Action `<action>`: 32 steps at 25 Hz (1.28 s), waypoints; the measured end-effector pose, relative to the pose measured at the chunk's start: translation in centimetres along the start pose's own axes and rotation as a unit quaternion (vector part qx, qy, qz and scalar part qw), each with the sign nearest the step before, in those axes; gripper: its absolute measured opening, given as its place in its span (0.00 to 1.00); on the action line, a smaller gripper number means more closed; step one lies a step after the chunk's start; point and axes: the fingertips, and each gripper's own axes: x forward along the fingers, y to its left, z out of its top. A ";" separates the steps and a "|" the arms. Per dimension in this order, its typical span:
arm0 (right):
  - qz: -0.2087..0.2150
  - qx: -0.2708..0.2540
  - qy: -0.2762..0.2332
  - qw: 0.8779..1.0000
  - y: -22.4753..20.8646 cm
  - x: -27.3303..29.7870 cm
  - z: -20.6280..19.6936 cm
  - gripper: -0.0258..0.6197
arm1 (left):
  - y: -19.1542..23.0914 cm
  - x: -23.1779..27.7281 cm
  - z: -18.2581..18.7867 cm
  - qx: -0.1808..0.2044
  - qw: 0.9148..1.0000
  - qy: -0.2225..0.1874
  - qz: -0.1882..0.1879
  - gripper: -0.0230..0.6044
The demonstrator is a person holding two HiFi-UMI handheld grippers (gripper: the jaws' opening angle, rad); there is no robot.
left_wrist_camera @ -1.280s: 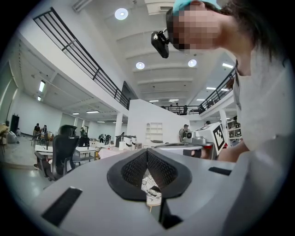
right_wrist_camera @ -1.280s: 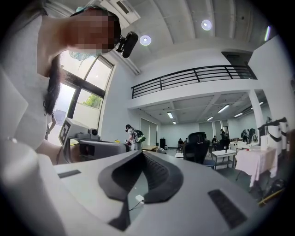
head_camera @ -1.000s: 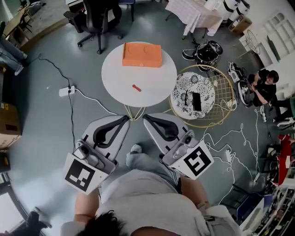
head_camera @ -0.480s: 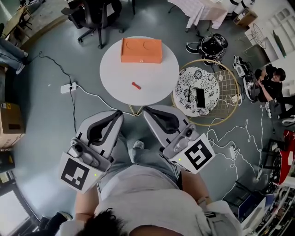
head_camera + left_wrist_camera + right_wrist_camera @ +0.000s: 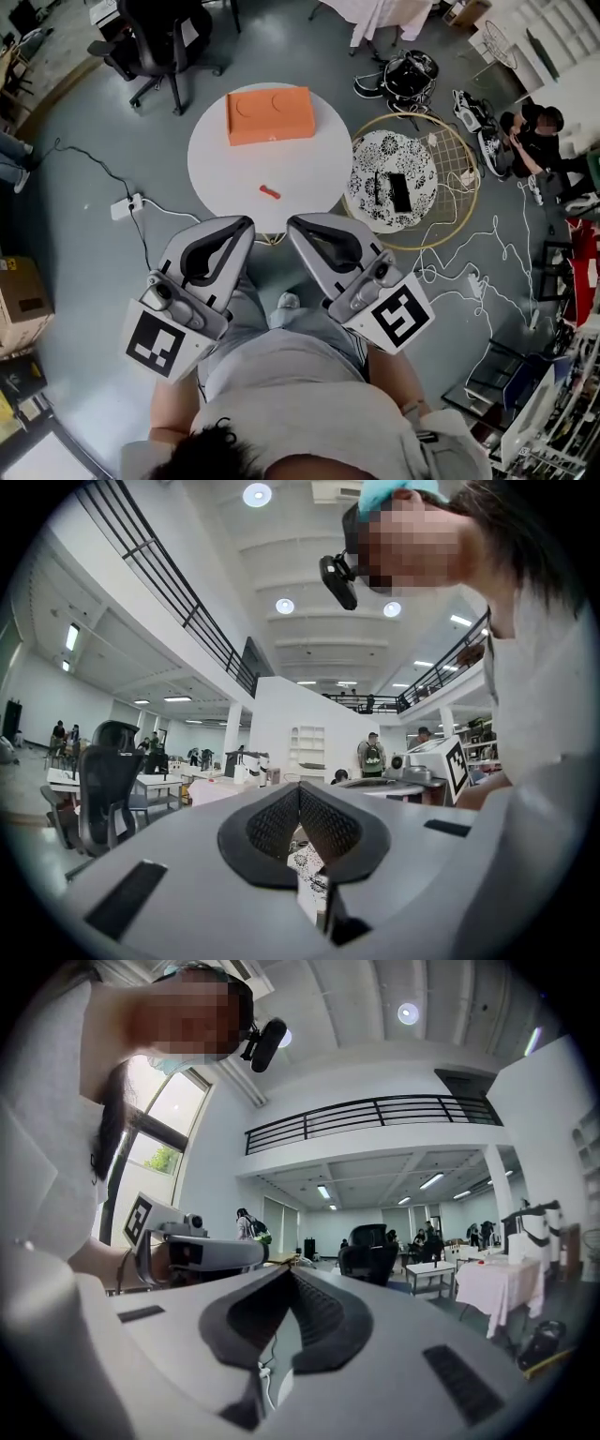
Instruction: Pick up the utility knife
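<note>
Task item: utility knife point(image 5: 270, 191), small and red, lies flat on the white round table point(image 5: 309, 164), on the half nearer the person. Nothing touches it.
Knife vs. box: orange box point(image 5: 270, 114) sits on the far half of the same table, well apart from the knife.
Left gripper point(image 5: 246, 225): held low in front of the person's body, tips near the table's near edge, not over the knife. In the left gripper view point(image 5: 300, 789) the jaws are pressed together at the tips, nothing between them.
Right gripper point(image 5: 293, 223): beside the left one, tips close together and pointing towards the table. In the right gripper view point(image 5: 286, 1274) the jaws meet at the tips, nothing pinched.
Marker cubes: left cube point(image 5: 157, 342) and right cube point(image 5: 398, 317) sit at the rear of each gripper, close to the person's torso.
Gripper-to-knife relation: both sets of tips are short of the knife, which lies between their lines of aim, further out on the table.
Surroundings: patterned table point(image 5: 375, 159) to the right of the white one, inside a gold wire frame point(image 5: 455, 187), with a dark flat item point(image 5: 398, 192) on it. Office chair point(image 5: 155, 37) beyond the table. Power strip point(image 5: 125, 206) and loose cables on the grey floor point(image 5: 84, 253). Another person point(image 5: 530, 131) sits at far right.
</note>
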 end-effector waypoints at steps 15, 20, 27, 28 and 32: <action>-0.133 0.015 0.027 0.991 -5.2 7.5 -1.2 0.05 | 8.7 4.6 -0.8 0.003 0.988 0.031 -0.149 0.05; -0.175 0.021 0.035 0.984 -6.2 8.2 -2.0 0.05 | 9.6 5.9 -1.4 -0.004 0.980 0.033 -0.196 0.05; -0.221 0.024 0.043 0.974 -7.0 8.2 -2.9 0.05 | 9.7 6.9 -1.9 -0.003 0.970 0.034 -0.241 0.05; -0.226 0.023 0.044 0.973 -7.2 8.2 -3.0 0.05 | 9.8 7.0 -2.0 -0.001 0.969 0.036 -0.245 0.05; -0.246 0.024 0.055 0.968 -8.1 8.1 -3.6 0.05 | 10.2 7.5 -2.3 0.001 0.966 0.041 -0.254 0.05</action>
